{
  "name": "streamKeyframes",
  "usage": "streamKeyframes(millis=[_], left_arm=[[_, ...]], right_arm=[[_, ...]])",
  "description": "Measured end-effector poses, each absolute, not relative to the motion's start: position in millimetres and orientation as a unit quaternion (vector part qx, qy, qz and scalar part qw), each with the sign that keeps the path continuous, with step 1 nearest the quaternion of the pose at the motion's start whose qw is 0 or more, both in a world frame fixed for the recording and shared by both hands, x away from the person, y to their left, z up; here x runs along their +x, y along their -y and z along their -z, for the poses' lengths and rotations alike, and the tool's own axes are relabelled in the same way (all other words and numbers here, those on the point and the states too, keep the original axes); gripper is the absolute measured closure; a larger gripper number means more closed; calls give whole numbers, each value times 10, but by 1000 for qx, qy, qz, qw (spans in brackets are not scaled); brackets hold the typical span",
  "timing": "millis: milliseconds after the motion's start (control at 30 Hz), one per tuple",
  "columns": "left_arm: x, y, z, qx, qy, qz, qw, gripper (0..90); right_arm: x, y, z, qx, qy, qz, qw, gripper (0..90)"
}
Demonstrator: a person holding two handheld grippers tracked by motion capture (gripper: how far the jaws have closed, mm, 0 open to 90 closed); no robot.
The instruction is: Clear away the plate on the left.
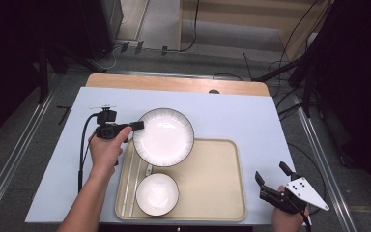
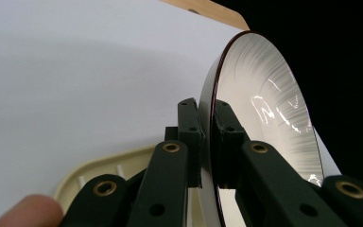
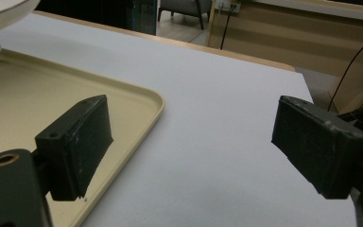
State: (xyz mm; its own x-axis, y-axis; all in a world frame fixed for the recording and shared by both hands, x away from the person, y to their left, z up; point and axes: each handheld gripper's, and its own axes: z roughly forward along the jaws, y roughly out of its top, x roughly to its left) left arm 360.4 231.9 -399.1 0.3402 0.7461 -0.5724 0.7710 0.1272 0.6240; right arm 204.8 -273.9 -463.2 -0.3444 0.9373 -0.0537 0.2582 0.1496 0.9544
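From the high view, the left gripper (image 1: pixel 137 125) pinches the left rim of a white plate (image 1: pixel 164 137) with a dark edge line; the plate lies ahead of the tongs' tips, its far part over the pale sheet (image 1: pixel 232 116) that covers the table and its near part over the back left corner of a beige tray (image 1: pixel 212 179). A white bowl (image 1: pixel 157 194) sits in the tray, nearer the person than those jaws, with chopsticks (image 1: pixel 130 176) lying just beside it. The right gripper (image 1: pixel 270 180) hangs over the sheet off the tray's right edge (well apart from the plate), jaws spread with nothing between them.

In the left gripper view, the two black jaws close on the plate's (image 2: pixel 264 118) rim, one pad on each face, the plate standing edge-on beyond them. A fingertip (image 2: pixel 26 210) shows at the lower left.

In the right gripper view, the jaws stand wide apart over bare sheet (image 3: pixel 217 118), the tray's (image 3: pixel 137 99) corner by the left jaw.
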Motion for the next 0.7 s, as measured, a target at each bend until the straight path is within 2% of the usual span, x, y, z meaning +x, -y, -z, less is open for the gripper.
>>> streamKeyframes(millis=[700], left_arm=[[3736, -1682, 4332, 702, -548, 62, 452, 850]], right_arm=[[2048, 2766, 4630, 448, -665, -475, 361, 134]])
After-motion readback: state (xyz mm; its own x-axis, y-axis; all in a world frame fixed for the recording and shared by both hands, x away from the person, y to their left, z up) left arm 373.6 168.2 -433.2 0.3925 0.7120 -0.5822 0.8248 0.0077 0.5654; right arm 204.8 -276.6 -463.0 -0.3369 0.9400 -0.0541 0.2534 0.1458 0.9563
